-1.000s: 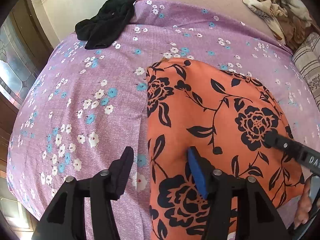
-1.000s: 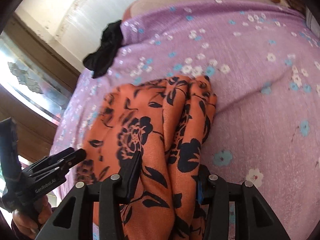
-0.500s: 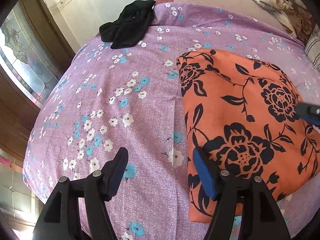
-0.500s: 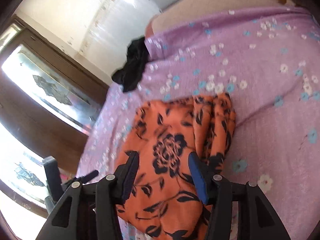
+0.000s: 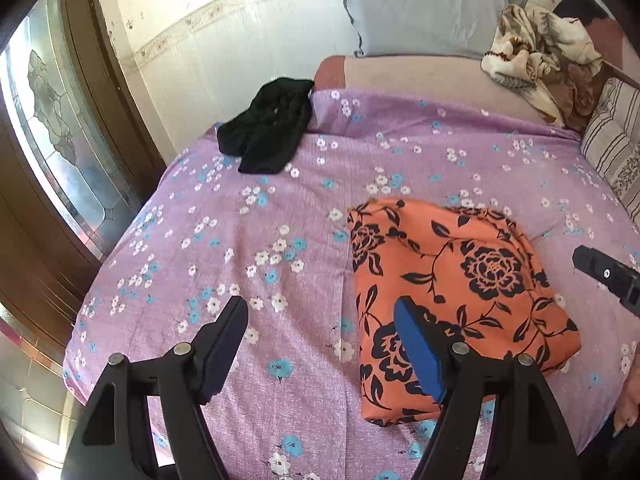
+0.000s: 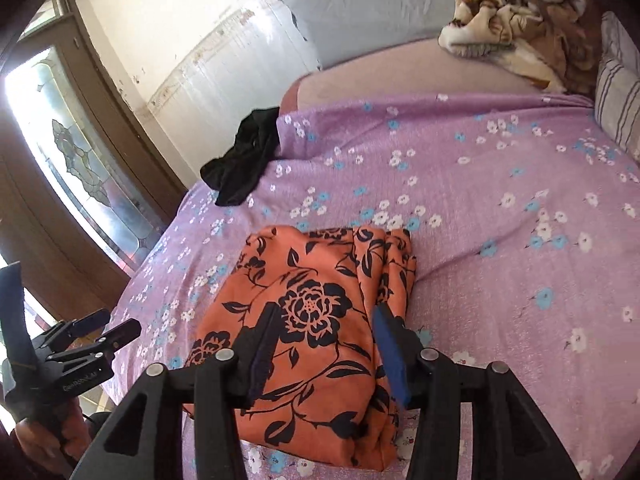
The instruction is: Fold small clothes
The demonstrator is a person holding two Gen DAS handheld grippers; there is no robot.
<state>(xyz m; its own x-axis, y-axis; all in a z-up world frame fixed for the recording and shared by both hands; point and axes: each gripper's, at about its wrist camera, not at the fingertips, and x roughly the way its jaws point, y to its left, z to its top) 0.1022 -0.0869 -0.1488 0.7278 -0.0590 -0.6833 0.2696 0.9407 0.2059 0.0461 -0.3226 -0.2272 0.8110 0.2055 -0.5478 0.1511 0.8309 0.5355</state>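
Note:
A folded orange garment with black flowers (image 5: 452, 292) lies flat on the purple flowered bedsheet (image 5: 240, 240). My left gripper (image 5: 320, 316) hovers above the sheet just left of the garment, its jaws opening with nothing between them. My right gripper (image 6: 326, 328) hangs open above the orange garment (image 6: 312, 280) without touching it. Each gripper shows in the other view: the right gripper (image 5: 604, 276) at the right edge, the left gripper (image 6: 100, 332) at lower left. A crumpled black garment (image 5: 268, 136) sits at the bed's far left corner.
A grey pillow (image 5: 424, 12) leans on the wall behind the bed. A brown and cream blanket (image 5: 536, 56) and a striped pillow (image 5: 612, 144) lie far right. A wooden door with patterned glass (image 5: 52, 120) stands left of the bed edge.
Both grippers have lifted and drawn back from the orange garment. The right jaws, around its fabric before, now hang clear. The left jaws have spread wider.

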